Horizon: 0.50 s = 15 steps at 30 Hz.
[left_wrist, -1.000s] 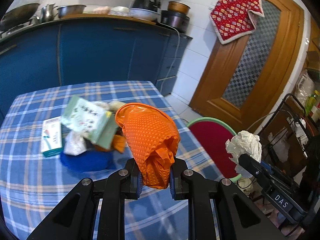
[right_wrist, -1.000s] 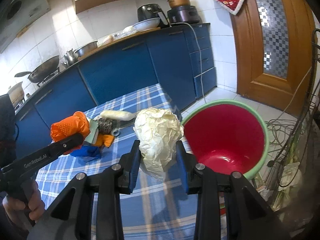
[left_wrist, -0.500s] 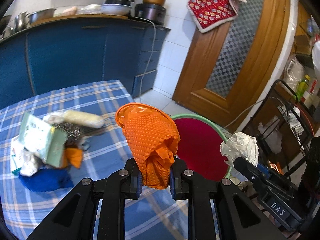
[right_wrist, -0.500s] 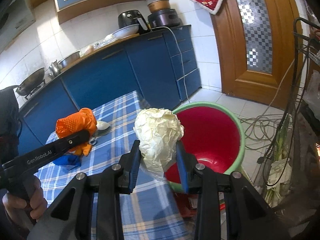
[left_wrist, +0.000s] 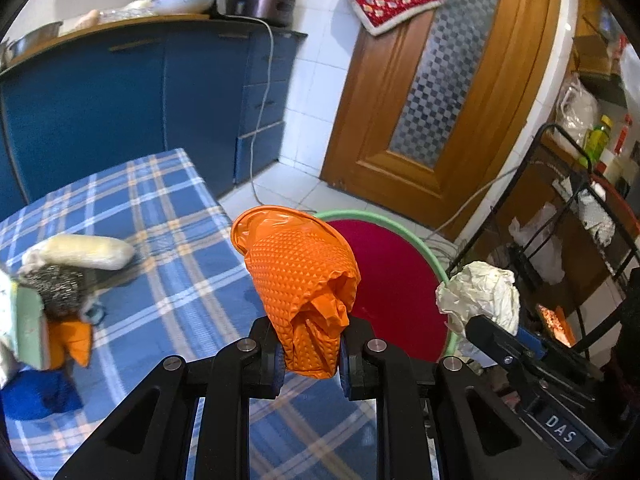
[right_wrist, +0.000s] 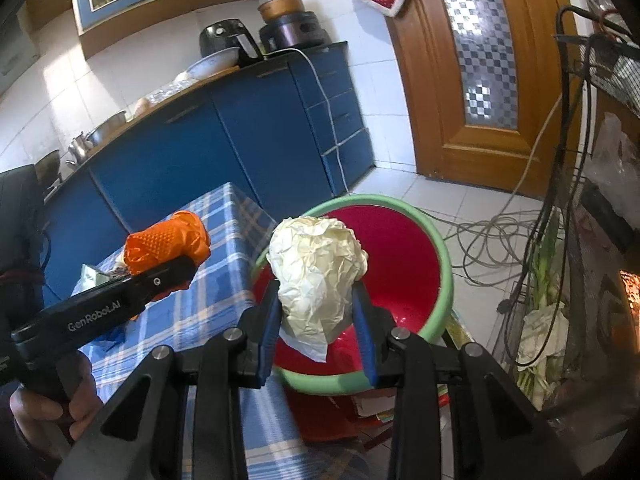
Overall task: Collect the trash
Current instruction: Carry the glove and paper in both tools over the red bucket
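Left wrist view: left gripper [left_wrist: 311, 354] clamped on an orange glove [left_wrist: 302, 280], held over the plaid table [left_wrist: 168, 248] edge – the red basin [left_wrist: 394, 276] with green rim just beyond. Right wrist view: right gripper [right_wrist: 318, 326] pinches a crumpled paper ball [right_wrist: 318, 268] above that basin [right_wrist: 404, 256]; left-over trash pile [left_wrist: 48, 304] sits on the table.

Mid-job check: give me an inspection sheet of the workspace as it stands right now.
Surface: checked tablecloth, blue.
Job's things: orange glove; crumpled paper; red bin beside the table.
Clutter: steel scrubber, pale roll, carton, blue scrap.
Grippers: left tool shut on glove; right tool shut on paper, in front of the bin.
Cables: loose cords on floor.
Surroundings: blue cabinets, wooden door.
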### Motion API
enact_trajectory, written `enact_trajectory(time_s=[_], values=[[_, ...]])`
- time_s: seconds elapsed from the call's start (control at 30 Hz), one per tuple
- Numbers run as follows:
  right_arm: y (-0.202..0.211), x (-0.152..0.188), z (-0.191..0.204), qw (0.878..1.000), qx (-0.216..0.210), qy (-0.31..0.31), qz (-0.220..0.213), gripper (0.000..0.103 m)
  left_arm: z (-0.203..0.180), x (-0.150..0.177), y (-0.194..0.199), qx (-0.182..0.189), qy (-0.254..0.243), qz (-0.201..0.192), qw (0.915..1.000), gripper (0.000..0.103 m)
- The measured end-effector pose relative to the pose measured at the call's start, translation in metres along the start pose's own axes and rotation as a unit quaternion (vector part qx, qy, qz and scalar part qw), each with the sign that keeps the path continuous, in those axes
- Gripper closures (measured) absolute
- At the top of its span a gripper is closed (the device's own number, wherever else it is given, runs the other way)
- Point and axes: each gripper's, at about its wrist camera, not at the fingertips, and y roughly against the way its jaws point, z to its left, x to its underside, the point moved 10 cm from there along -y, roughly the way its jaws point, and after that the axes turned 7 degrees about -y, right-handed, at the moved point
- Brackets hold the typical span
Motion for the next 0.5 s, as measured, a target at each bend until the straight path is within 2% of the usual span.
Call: enact_trajectory(time_s=[0.5], values=[[-0.016, 0.002, -0.033, 0.999, 0.028, -0.025, 0.013, 0.067, -0.003, 0.002, -0.065, 0.006, -0.004, 0.043, 0.9990, 0.080]])
